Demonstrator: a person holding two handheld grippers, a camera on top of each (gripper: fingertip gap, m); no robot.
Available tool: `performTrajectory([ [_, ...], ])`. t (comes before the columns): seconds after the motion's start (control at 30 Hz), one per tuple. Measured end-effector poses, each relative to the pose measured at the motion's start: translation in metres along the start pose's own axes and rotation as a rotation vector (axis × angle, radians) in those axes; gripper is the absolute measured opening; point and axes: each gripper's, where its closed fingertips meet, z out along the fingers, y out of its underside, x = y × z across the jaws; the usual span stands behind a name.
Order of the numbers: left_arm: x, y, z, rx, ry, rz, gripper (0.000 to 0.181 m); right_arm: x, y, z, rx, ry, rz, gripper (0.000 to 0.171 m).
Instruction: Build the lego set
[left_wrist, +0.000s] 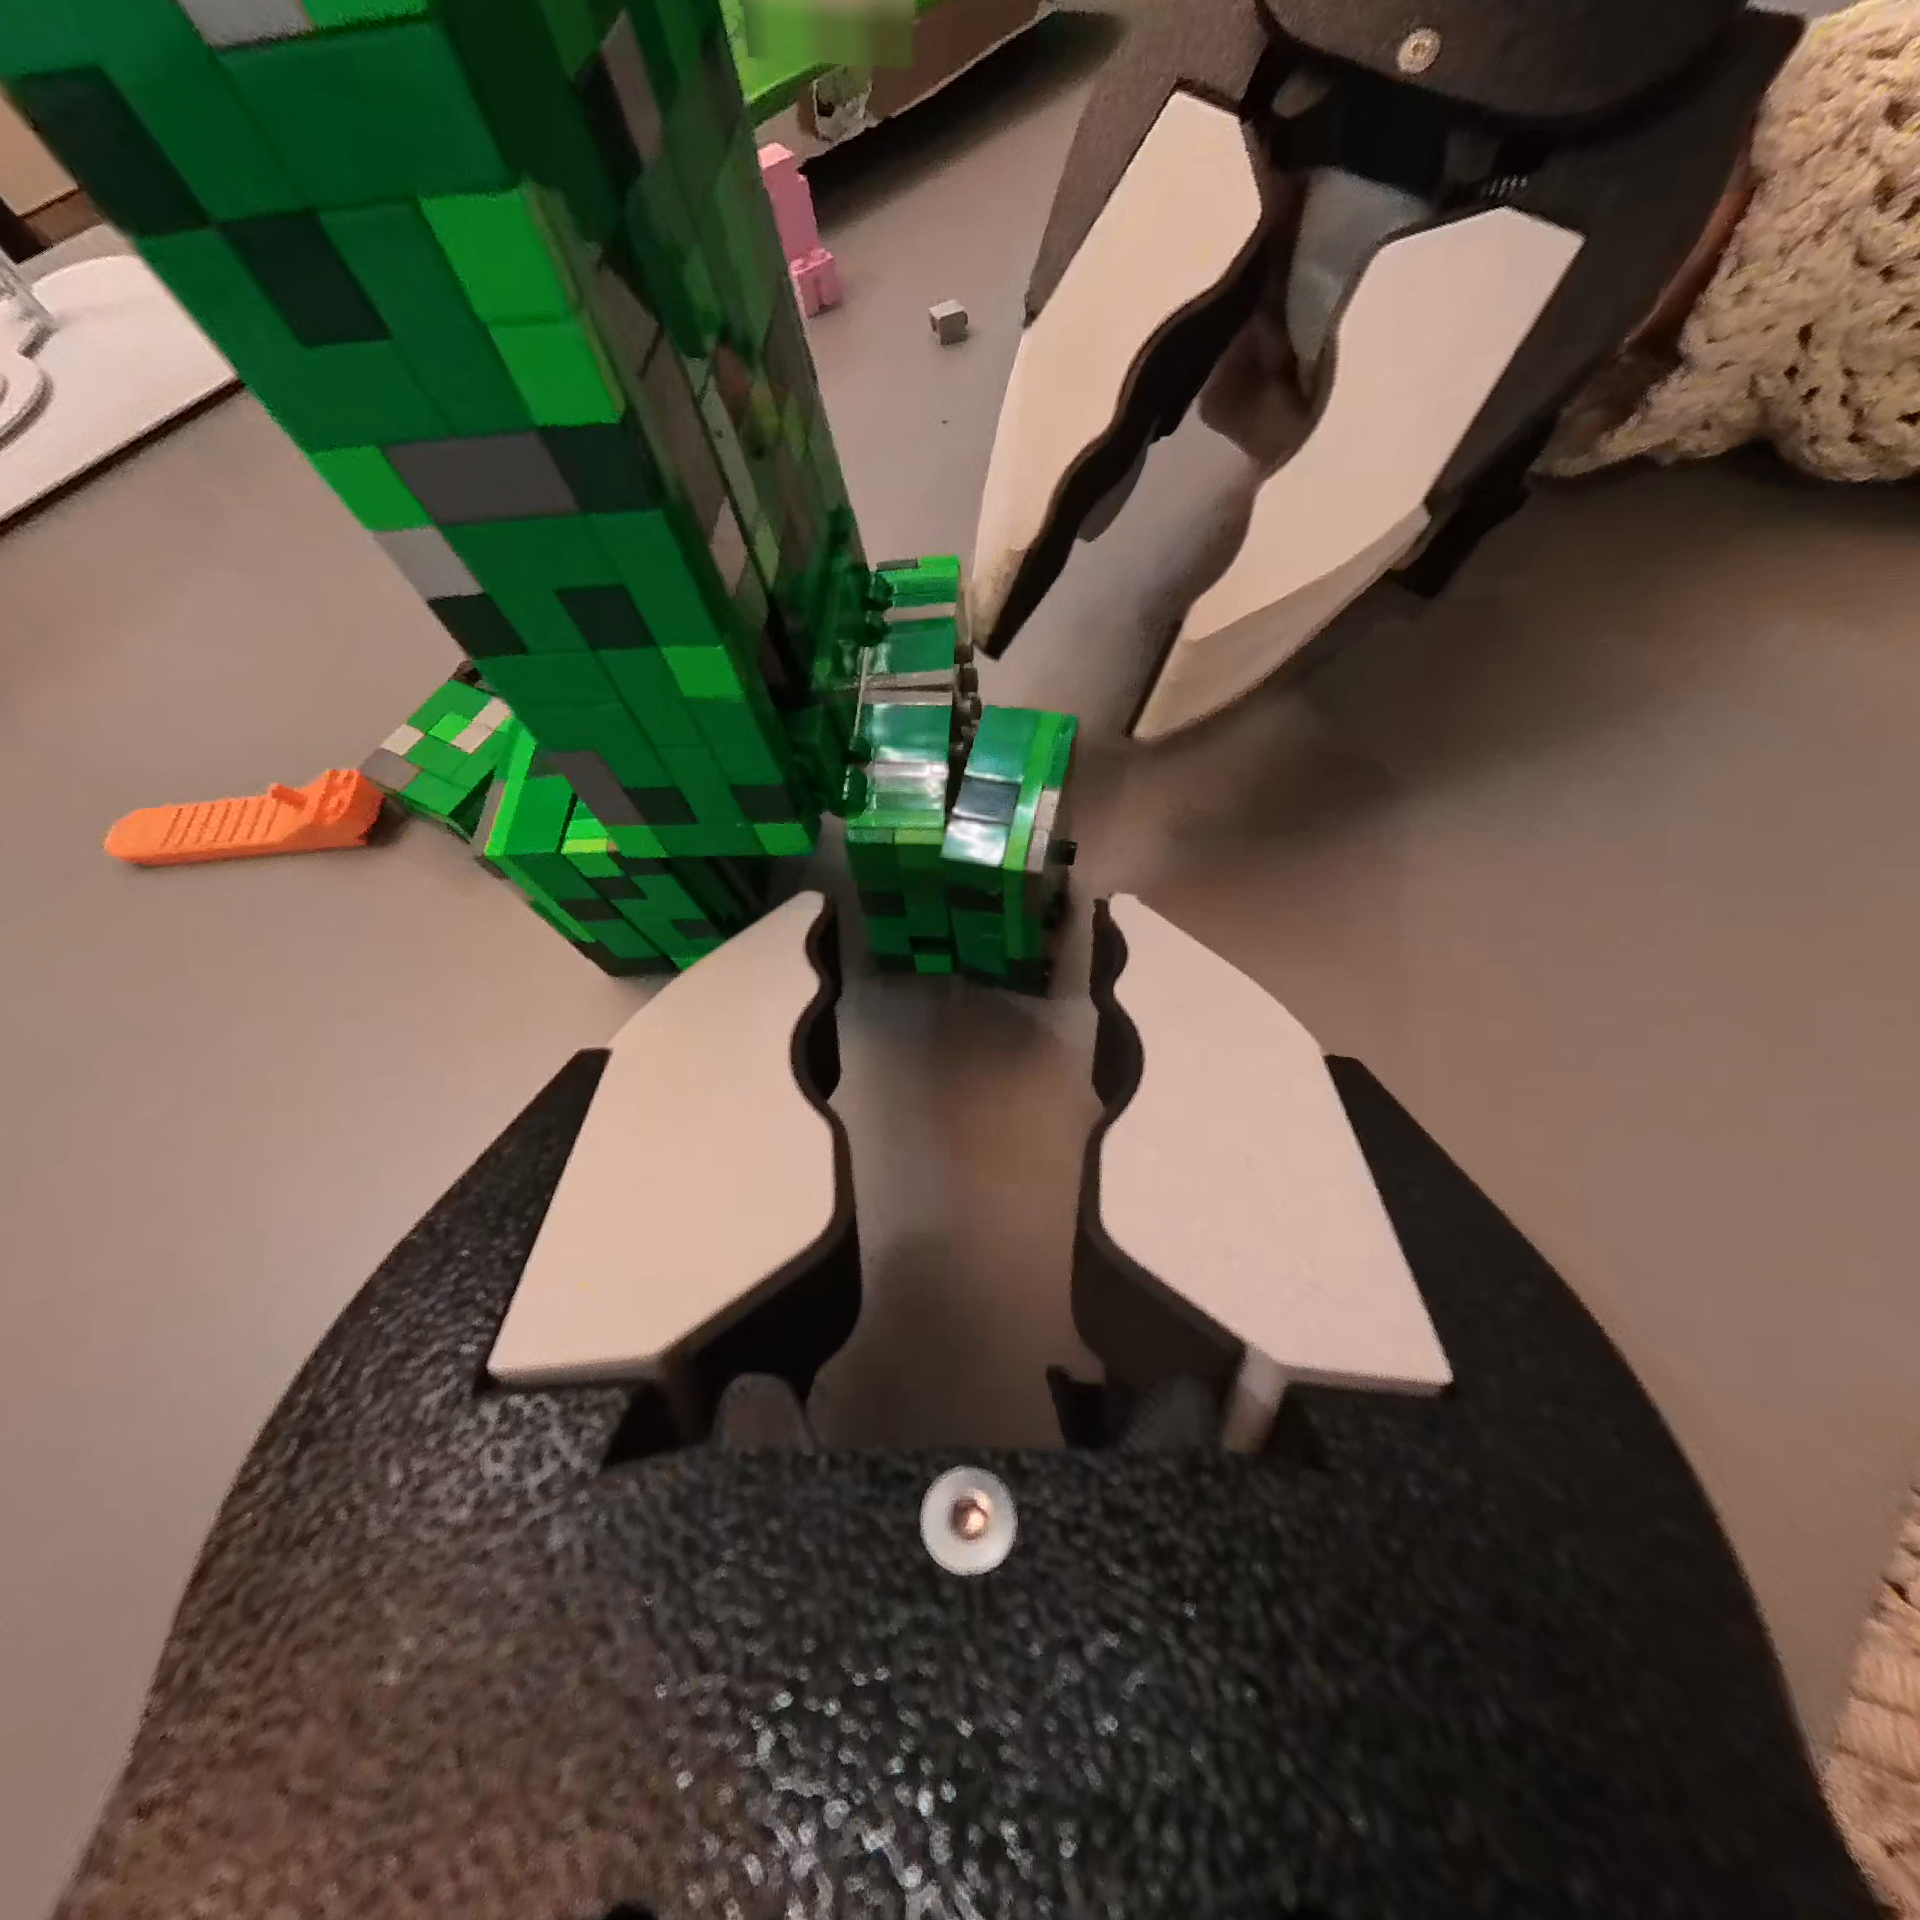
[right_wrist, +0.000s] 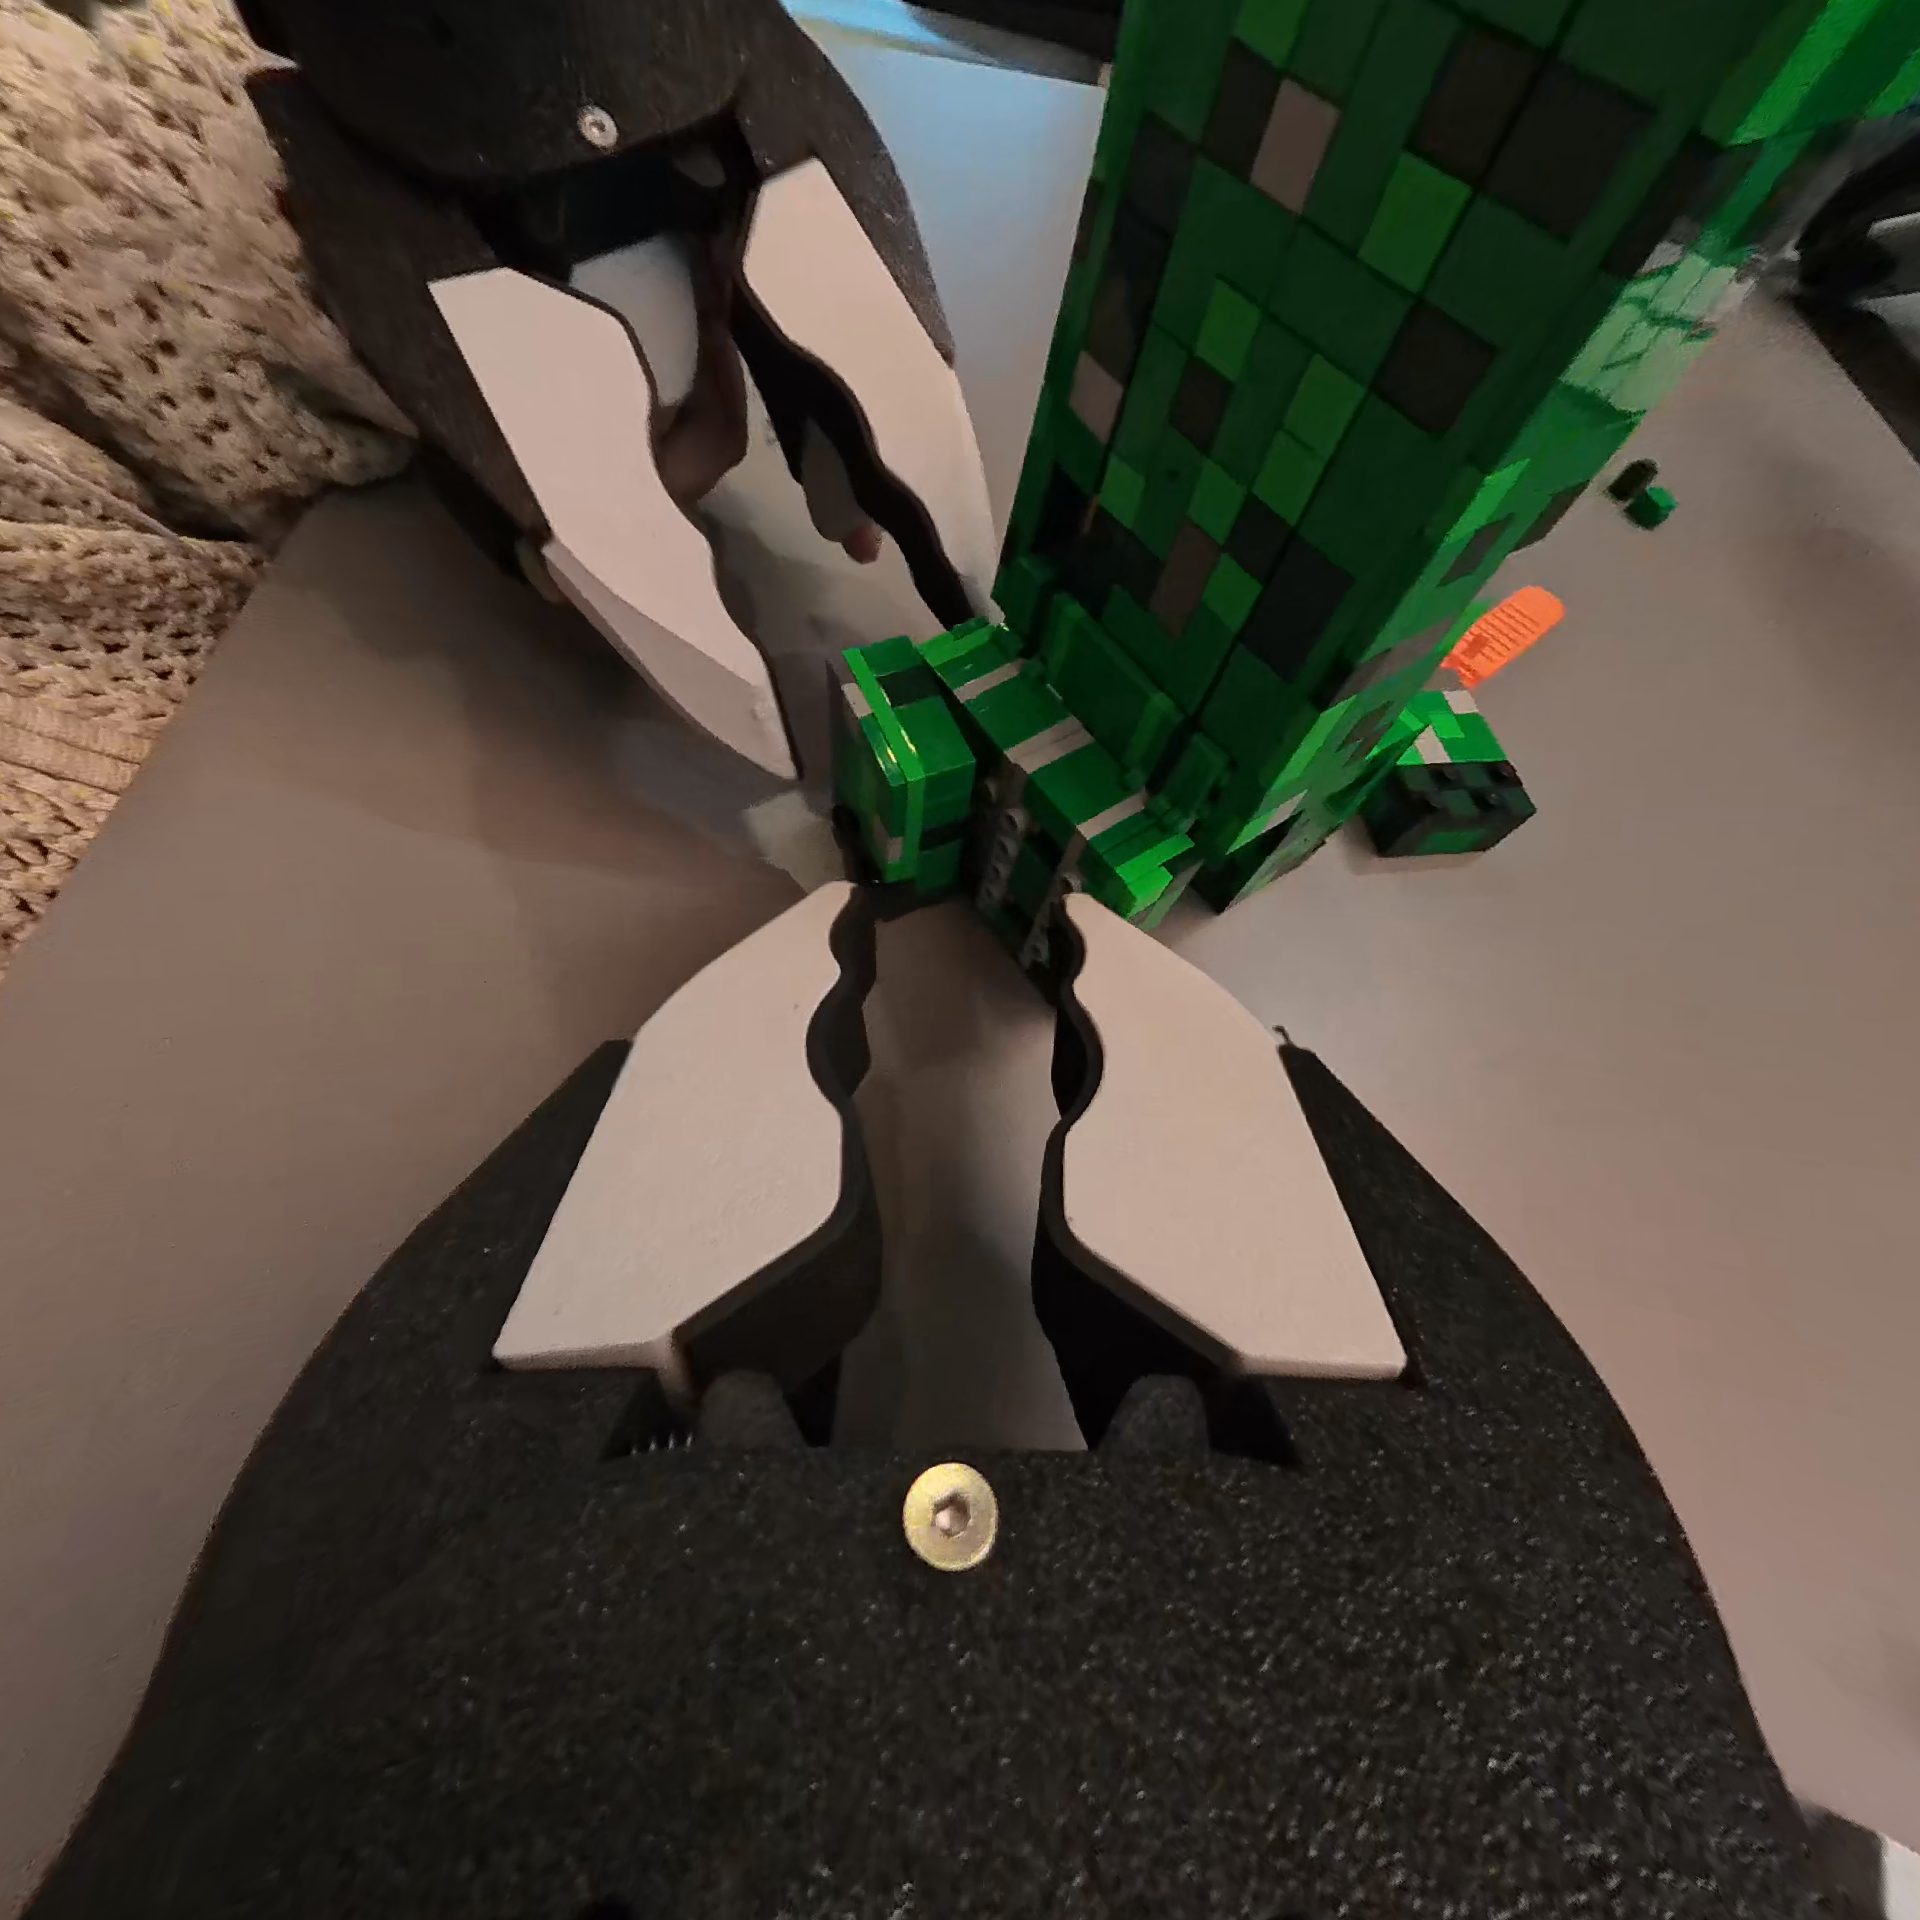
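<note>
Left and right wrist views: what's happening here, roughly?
A person works two hand-held grippers at the foot of a tall green pixel-patterned brick tower on a grey table. The left gripper and right gripper are both open, closing in from opposite sides on a small green brick block at the tower's base. Neither holds anything. An orange brick separator lies unused nearby.

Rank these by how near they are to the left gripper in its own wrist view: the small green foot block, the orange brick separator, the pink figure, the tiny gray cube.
From the left gripper:
1. Small green foot block, right at the fingertips, centre.
2. Orange brick separator, off to the left on the table.
3. Tiny gray cube and pink figure, both far back behind the tall green tower; too close to call.
</note>
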Motion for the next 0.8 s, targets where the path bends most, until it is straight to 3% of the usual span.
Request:
performTrajectory([
  [0.33,0.000,-0.003,0.009,-0.013,0.001,0.015,0.042,-0.013,-0.003,0.007,-0.008,-0.044,-0.043,0.026],
  [0.47,0.000,-0.003,0.007,-0.005,0.001,0.022,0.043,-0.008,-0.008,0.007,0.010,0.030,-0.079,0.026],
  [0.63,0.004,0.002,-0.001,-0.008,0.012,0.033,0.044,-0.018,-0.027,-0.001,0.062,0.116,-0.275,0.025],
  [0.8,0.013,0.001,-0.010,0.026,0.034,0.068,0.025,-0.025,-0.033,0.005,0.005,0.226,-0.487,0.024],
])
